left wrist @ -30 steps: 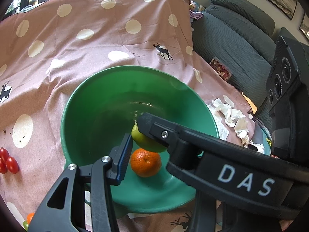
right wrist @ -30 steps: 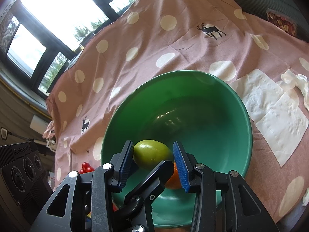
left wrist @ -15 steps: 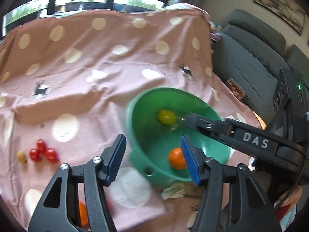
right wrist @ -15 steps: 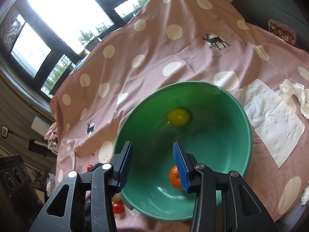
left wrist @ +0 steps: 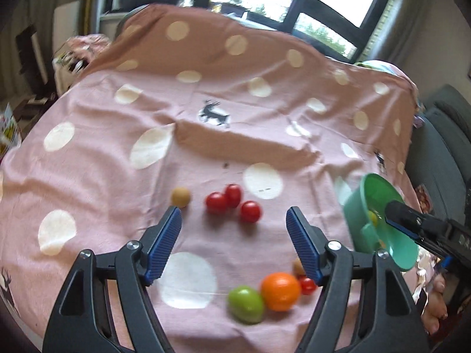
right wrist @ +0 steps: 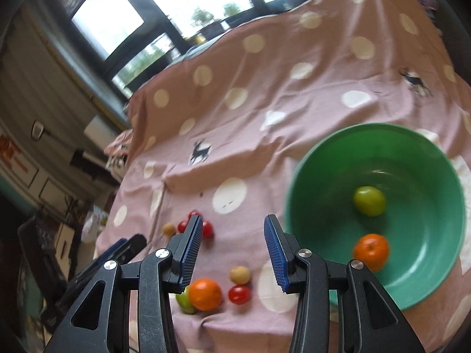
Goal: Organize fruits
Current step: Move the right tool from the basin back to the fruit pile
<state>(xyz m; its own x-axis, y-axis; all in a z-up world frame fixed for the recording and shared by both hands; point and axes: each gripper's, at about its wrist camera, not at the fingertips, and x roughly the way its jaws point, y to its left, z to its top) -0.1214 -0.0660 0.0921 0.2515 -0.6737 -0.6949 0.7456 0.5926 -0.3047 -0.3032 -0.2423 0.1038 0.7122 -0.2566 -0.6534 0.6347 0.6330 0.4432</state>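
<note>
**Green bowl and loose fruit on the spotted cloth**

Pink cloth (left wrist: pixel 97 153) with cream spots and deer prints covers the whole surface. The green bowl (right wrist: pixel 418 288) stands toward the right edge of the cloth; inside it lie a green fruit (right wrist: pixel 369 200) near the middle and an orange (right wrist: pixel 371 251) nearer the front wall, the two apart.

Outside the bowl, close to the front edge of the cloth, a second orange (left wrist: pixel 280 291) touches a second green fruit (left wrist: pixel 245 304) on its left. Just beside the orange, on its right, sit a small red tomato (left wrist: pixel 307 285) and a small tan fruit (left wrist: pixel 298 266), partly hidden behind a finger. Farther in, toward the middle of the cloth, three red tomatoes (left wrist: pixel 232 201) form a tight cluster, with another tan fruit (left wrist: pixel 181 196) just to their left.

The left gripper (left wrist: pixel 234 235) hangs over the loose fruit with its blue pads wide apart; its jaws have just been opening, and nothing is between them. The right gripper (right wrist: pixel 234 250) hangs over the cloth between the bowl and the loose fruit, its jaws set narrower and parted, gripping nothing. Both views are blurred by motion.
</note>
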